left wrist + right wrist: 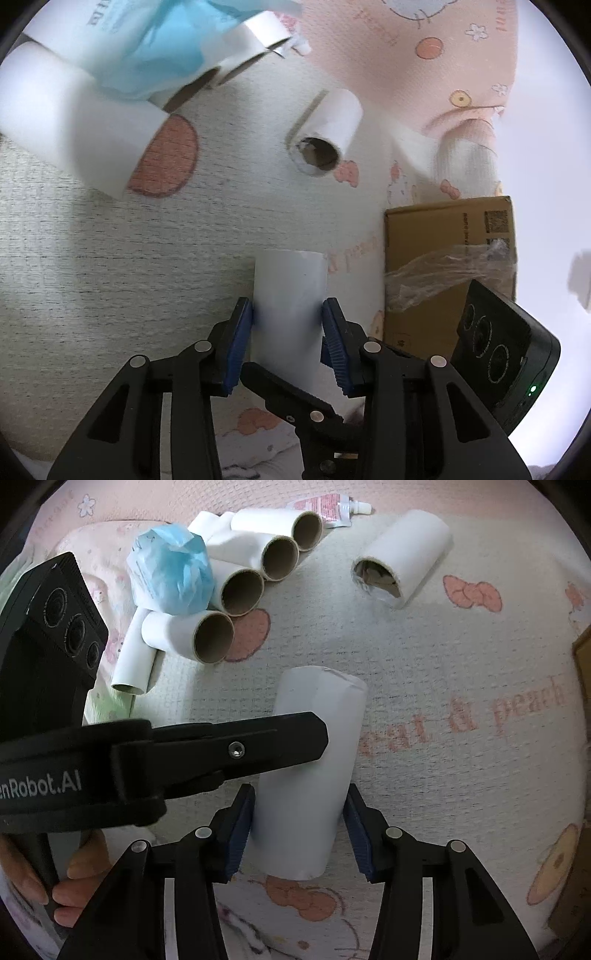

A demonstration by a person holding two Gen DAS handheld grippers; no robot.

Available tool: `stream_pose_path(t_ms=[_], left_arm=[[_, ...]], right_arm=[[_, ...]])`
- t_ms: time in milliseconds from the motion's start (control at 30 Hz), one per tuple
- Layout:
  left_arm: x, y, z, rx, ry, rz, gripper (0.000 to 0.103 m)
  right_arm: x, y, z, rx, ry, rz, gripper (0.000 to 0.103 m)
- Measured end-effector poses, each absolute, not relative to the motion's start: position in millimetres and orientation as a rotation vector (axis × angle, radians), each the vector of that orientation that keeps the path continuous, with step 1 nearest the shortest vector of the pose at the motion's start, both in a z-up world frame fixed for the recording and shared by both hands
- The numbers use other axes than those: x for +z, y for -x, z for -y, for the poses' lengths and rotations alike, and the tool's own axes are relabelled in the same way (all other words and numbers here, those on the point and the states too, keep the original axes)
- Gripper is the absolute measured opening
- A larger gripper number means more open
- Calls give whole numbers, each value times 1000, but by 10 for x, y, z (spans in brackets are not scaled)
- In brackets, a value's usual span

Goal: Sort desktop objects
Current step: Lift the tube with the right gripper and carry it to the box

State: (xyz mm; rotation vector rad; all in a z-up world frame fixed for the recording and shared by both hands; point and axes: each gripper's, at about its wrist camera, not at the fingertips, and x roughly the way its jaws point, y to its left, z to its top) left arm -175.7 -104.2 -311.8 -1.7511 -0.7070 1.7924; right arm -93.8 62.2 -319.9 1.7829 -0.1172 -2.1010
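Observation:
A white paper tube [290,295] sits between the blue pads of my left gripper [288,306], which is shut on it; both pads press its sides. In the right wrist view the same tube [314,775] lies lengthwise between the fingers of my right gripper [299,794]. Its left pad touches the tube, while a thin gap shows at the right pad. The left gripper's black finger [258,738] crosses over the tube from the left. A black finger [288,398] of the right gripper shows below the tube in the left wrist view.
Several cardboard-cored tubes [243,590] lie piled at the back left with a crumpled blue pack [170,572] on them. Another tube [402,557] lies alone at the back right, near a small squeeze tube [325,506]. A cardboard box [447,240] stands to the right. A hand [74,878] holds the left gripper.

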Motion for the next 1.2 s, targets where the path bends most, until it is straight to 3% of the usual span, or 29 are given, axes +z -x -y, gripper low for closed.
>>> stream_pose_path(t_ms=[333, 567, 733, 1000, 1200], left_arm=[[-2700, 1563, 856, 1827, 1558, 563, 44], [-2436, 1462, 899, 1838, 1507, 684, 44], [-2105, 1414, 775, 1871, 1473, 642, 44], [-1658, 1383, 404, 1919, 1420, 558, 45], [-1386, 1365, -25, 1916, 1426, 435, 46]], right_arm=[[-2816, 753, -794, -2184, -1671, 12, 46], [-2533, 618, -794, -2241, -1591, 3, 46], [-2236, 514, -826, -2293, -1481, -46, 46], [-1877, 470, -1313, -2306, -1361, 239, 46], [-1661, 383, -1684, -2370, -1289, 332, 44]])
